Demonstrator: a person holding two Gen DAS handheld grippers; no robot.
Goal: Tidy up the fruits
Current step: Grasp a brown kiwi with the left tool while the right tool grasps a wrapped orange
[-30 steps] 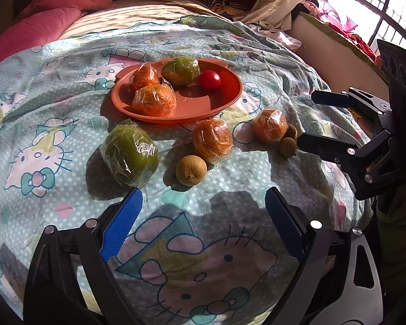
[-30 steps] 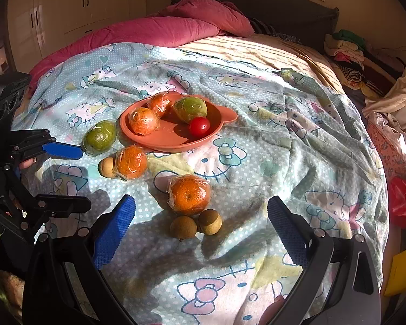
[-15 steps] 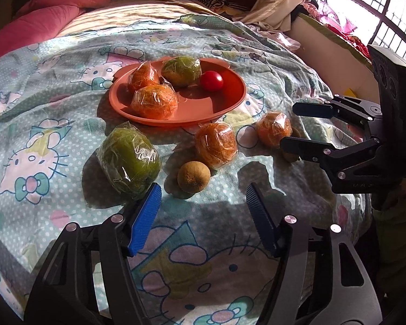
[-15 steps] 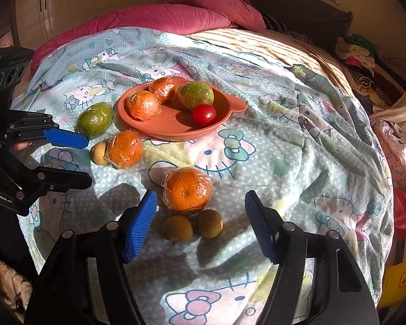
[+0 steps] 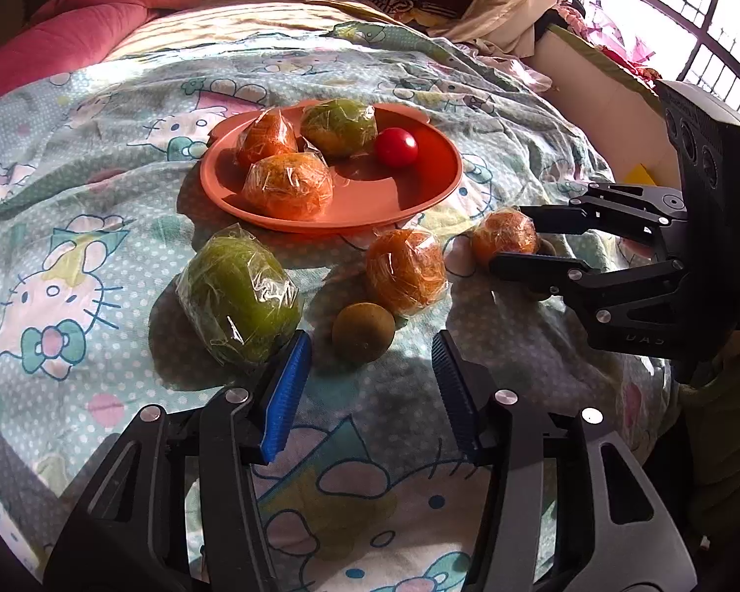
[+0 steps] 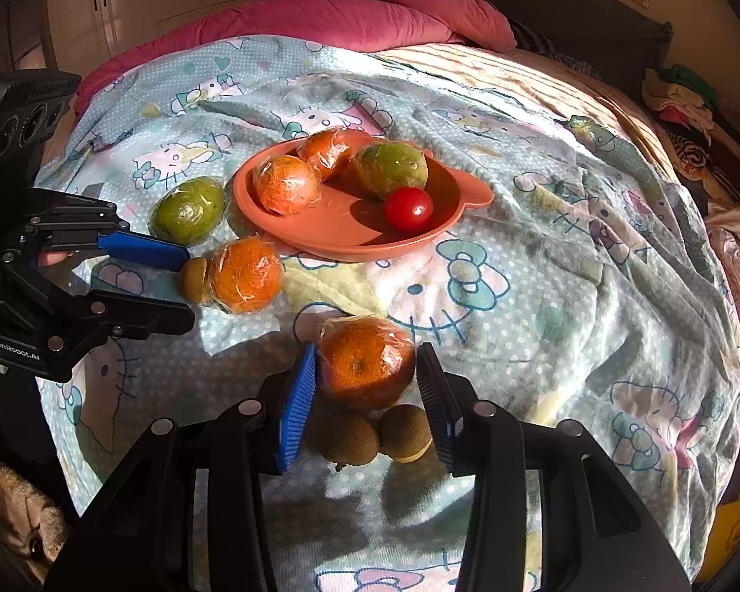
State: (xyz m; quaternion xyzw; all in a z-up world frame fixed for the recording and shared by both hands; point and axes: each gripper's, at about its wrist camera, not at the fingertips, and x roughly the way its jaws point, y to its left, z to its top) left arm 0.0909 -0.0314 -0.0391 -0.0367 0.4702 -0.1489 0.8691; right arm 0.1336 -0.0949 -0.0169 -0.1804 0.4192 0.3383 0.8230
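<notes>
Fruit lies spread over a pale blue cartoon-cat print bedcover (image 6: 542, 296), some of it on a shallow round salmon-orange plastic plate (image 6: 449, 227) and the rest loose beside it. On the plate sit four pieces: two cling-wrapped oranges (image 6: 286, 183), one cling-wrapped green citrus fruit (image 6: 392, 167) and one small glossy red tomato (image 6: 408, 207). Off the plate lie six more: a wrapped green citrus (image 5: 239, 298), two wrapped oranges, and three small round brown fruits. One of these brown fruits (image 5: 363, 331) rests against a loose wrapped orange (image 5: 405, 270) just ahead of the left gripper (image 5: 370, 389), whose blue-padded jaws have just been closing and stand at a narrow gap with nothing between them. The right gripper (image 6: 365, 399) has also just been narrowing; its jaws flank the nearest wrapped orange (image 6: 365, 362), the left pad at the wrapping and the right pad close beside it, though whether they press on it cannot be told. Two brown fruits (image 6: 404, 431) lie touching each other just below that orange, between the same jaws. In all there are four oranges, two green citrus, three brown fruits and one tomato.
</notes>
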